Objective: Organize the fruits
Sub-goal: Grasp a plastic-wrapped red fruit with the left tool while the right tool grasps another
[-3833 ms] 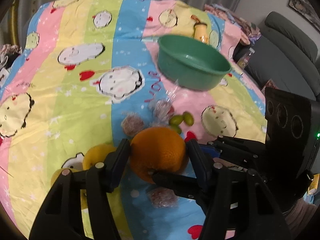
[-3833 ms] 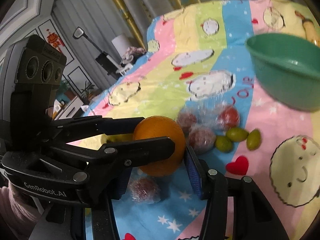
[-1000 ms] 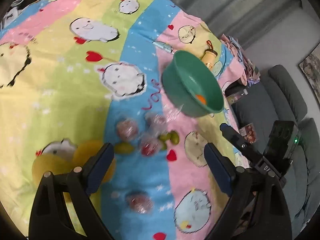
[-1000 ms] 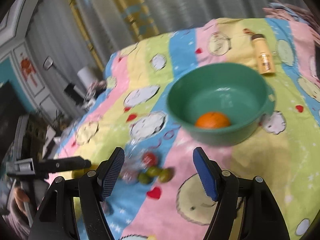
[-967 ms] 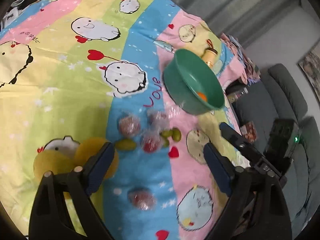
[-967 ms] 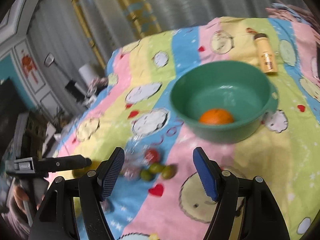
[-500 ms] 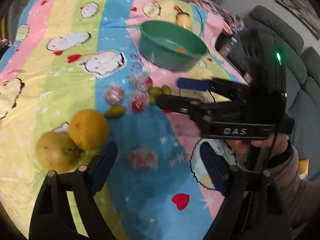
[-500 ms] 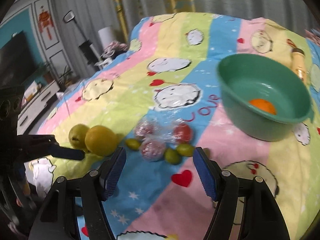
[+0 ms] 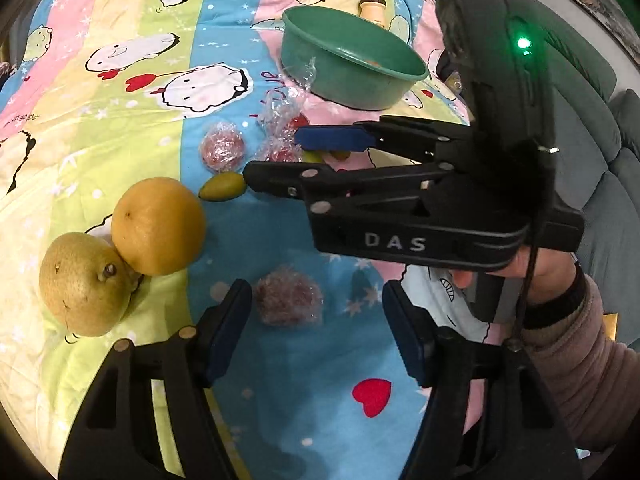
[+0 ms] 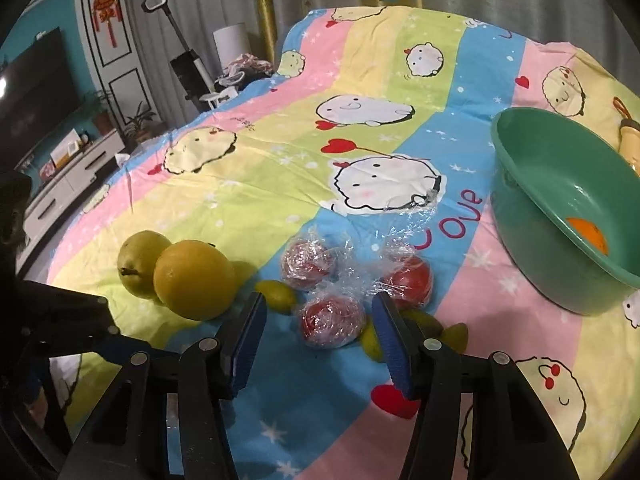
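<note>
A green bowl (image 10: 560, 216) holds one orange (image 10: 588, 234); the bowl also shows in the left wrist view (image 9: 352, 60). My right gripper (image 10: 318, 330) is open, low over a plastic-wrapped red fruit (image 10: 332, 320), with two more wrapped fruits (image 10: 408, 280) behind and small green fruits (image 10: 278, 296) beside. My left gripper (image 9: 316, 332) is open, its jaws either side of another wrapped fruit (image 9: 288, 296). A yellow orange (image 9: 158, 226) and a pear (image 9: 84, 284) lie to its left. In the left wrist view the right gripper (image 9: 272, 156) reaches over the fruit cluster.
The fruit lies on a striped cartoon-print cloth (image 10: 280, 184). A small bottle (image 9: 372, 6) lies behind the bowl. A grey sofa (image 9: 600, 128) stands to the right. A TV and cabinet (image 10: 48, 120) are far left in the right wrist view.
The orange went from both grippers into the bowl. Both grippers opened and came down to the fruit cluster; the right gripper now reaches across the left view.
</note>
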Demonstrator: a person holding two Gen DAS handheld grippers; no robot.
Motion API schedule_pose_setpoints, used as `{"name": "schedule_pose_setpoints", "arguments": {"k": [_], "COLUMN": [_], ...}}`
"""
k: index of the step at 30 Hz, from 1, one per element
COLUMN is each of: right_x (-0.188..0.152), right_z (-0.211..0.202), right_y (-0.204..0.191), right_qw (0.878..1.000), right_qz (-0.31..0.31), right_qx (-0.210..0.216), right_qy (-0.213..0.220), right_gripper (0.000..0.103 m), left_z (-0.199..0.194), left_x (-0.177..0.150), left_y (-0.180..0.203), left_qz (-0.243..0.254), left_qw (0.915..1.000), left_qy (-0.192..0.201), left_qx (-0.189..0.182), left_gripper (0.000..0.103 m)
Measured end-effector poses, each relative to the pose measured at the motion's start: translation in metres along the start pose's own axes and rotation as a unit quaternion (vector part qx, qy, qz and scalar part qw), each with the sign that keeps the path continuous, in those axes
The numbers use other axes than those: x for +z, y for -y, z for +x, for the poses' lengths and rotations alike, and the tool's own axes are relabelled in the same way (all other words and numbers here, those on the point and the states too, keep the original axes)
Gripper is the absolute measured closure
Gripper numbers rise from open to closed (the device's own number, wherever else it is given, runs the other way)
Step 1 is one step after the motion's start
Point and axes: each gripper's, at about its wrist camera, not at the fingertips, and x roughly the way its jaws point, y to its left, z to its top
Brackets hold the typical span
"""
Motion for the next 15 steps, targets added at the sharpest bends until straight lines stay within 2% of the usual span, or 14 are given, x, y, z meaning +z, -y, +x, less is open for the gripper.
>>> {"name": "schedule_pose_setpoints", "arguments": {"k": [3,5,7,10,13,15], "right_x": [0.000,0.000,0.000,-0.001,-0.002,-0.003], "right_z": [0.007,0.010,0.009,0.009,0.009,0.008], "right_y": [-0.001,-0.002,-0.004,-0.007,-0.011,-0.013], "right_qw": [1.000,1.000,1.000,0.999,0.998,0.997], "right_qz": [-0.006,-0.012,-0.020,-0.040,-0.055,-0.060], "right_qx": [-0.001,-0.004,-0.008,-0.028,-0.037,-0.039], "right_qy": [-0.007,-0.009,-0.010,-0.017,-0.017,-0.015], "right_gripper": [0.050,0.051,0.053,0.066,0.067,0.068], "left_z": [0.001,0.003,0.006,0.008,0.008,0.007], "left_x": [0.000,-0.001,-0.004,-0.007,-0.006,-0.005], "left_y": [-0.002,-0.002,-0.002,-0.003,-0.004,-0.007], "left_qz": [-0.007,-0.008,-0.006,-0.002,-0.003,-0.010], "left_qw": [1.0000,0.9999,0.9999,0.9997,0.9997,0.9997], "left_qy": [-0.001,-0.007,-0.015,-0.022,-0.020,-0.016], "left_qx": [-0.001,0.001,0.005,0.013,0.016,0.012], "left_gripper": [0.043,0.056,0.062,0.066,0.071,0.071]}}
